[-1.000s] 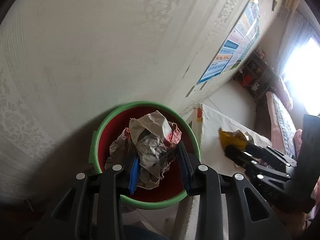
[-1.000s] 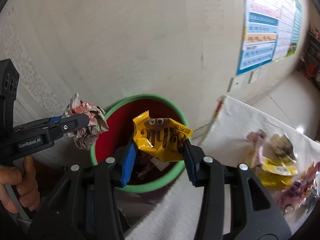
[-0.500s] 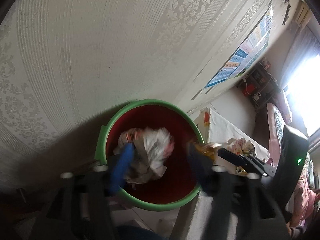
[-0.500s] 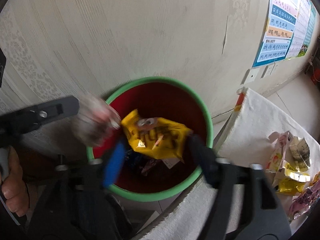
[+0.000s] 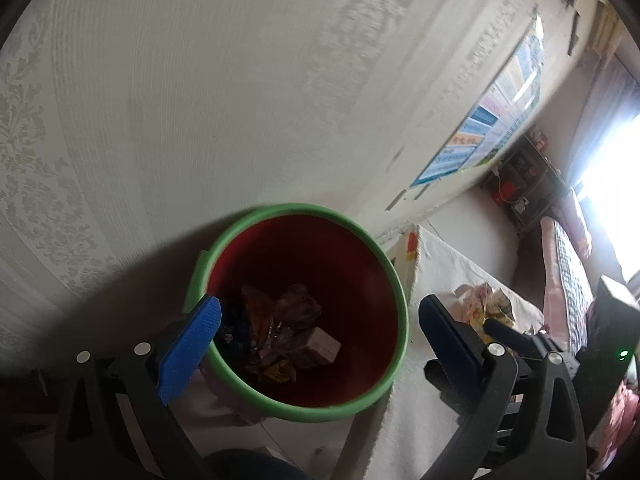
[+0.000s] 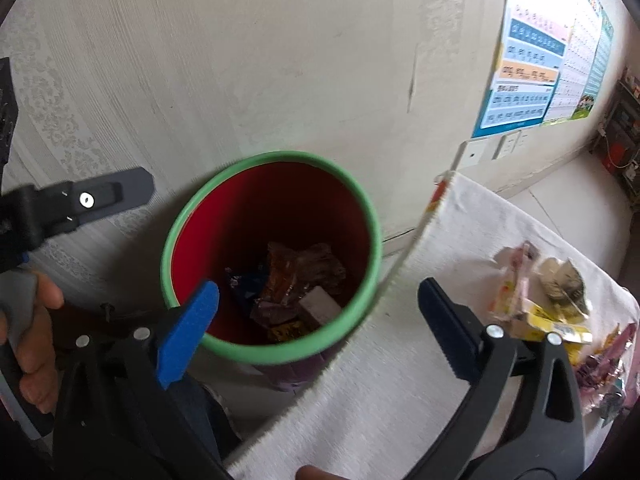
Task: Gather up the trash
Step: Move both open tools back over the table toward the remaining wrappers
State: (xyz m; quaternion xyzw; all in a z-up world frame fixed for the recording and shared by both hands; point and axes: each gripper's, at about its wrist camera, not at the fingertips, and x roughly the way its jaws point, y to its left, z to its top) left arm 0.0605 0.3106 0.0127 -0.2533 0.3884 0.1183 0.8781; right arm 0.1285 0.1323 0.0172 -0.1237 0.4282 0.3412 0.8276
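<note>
A red bin with a green rim [image 5: 394, 280] [image 6: 370, 236] stands by the wall, next to the table. Wrappers and crumpled paper [image 5: 288, 332] [image 6: 296, 292] lie at its bottom. My left gripper [image 5: 320, 332] is open and empty above the bin mouth. My right gripper [image 6: 320, 320] is open and empty over the bin's near rim. The left gripper's finger [image 6: 104, 196] shows at the left of the right wrist view. More trash wrappers [image 6: 536, 304] [image 5: 488, 304] lie on the white tablecloth [image 6: 400, 380].
A wallpapered wall [image 5: 240, 80] rises right behind the bin. A poster [image 6: 536, 76] hangs on it at the right. The table's edge [image 6: 408, 256] runs beside the bin. A shelf [image 5: 524, 184] and a bed [image 5: 568, 264] stand far right.
Both grippers have opened. The crumpled paper from the left and the yellow snack wrapper from the right have dropped into the bin.
</note>
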